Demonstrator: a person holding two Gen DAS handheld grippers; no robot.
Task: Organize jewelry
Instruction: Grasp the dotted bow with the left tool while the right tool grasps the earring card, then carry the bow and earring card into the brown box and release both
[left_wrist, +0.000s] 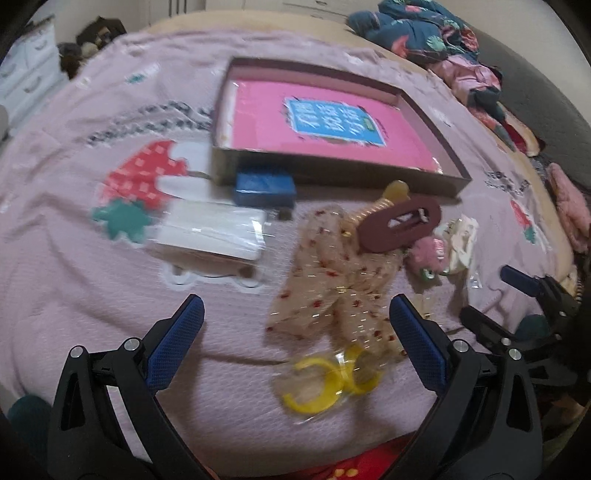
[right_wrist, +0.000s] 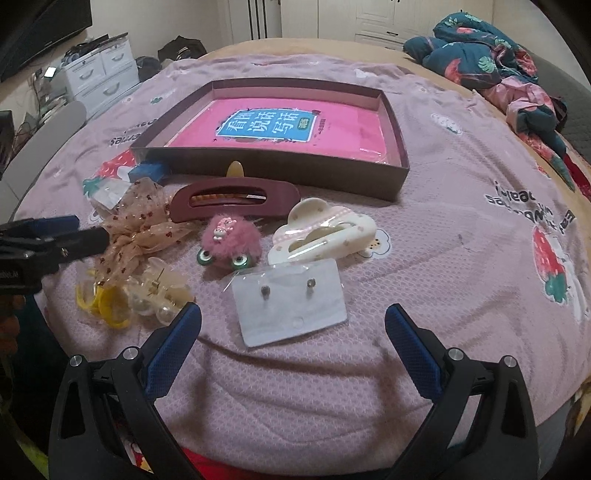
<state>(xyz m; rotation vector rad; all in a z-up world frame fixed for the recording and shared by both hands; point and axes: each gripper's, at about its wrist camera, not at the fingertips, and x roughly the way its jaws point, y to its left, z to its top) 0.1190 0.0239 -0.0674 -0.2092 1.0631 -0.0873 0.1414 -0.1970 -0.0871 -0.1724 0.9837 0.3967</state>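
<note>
A shallow brown box (right_wrist: 397, 173) with a pink book inside lies on the pink bedspread; it also shows in the left wrist view (left_wrist: 448, 144). In front of it lie a maroon hair clip (right_wrist: 236, 201), a sheer dotted bow (right_wrist: 142, 225), a pink fuzzy clip (right_wrist: 231, 240), a white cloud clip (right_wrist: 321, 230), a bagged pair of stud earrings (right_wrist: 291, 301) and yellow rings in a bag (left_wrist: 325, 380). My left gripper (left_wrist: 295, 343) is open above the bow (left_wrist: 332, 280) and yellow rings. My right gripper (right_wrist: 293, 345) is open just short of the earring bag.
A blue box (left_wrist: 264, 188) and a white packet (left_wrist: 214, 229) lie left of the pile. Crumpled clothes (right_wrist: 491, 55) sit at the far right. White drawers (right_wrist: 99, 74) stand beyond the bed at the left. The right gripper shows in the left wrist view (left_wrist: 532, 306).
</note>
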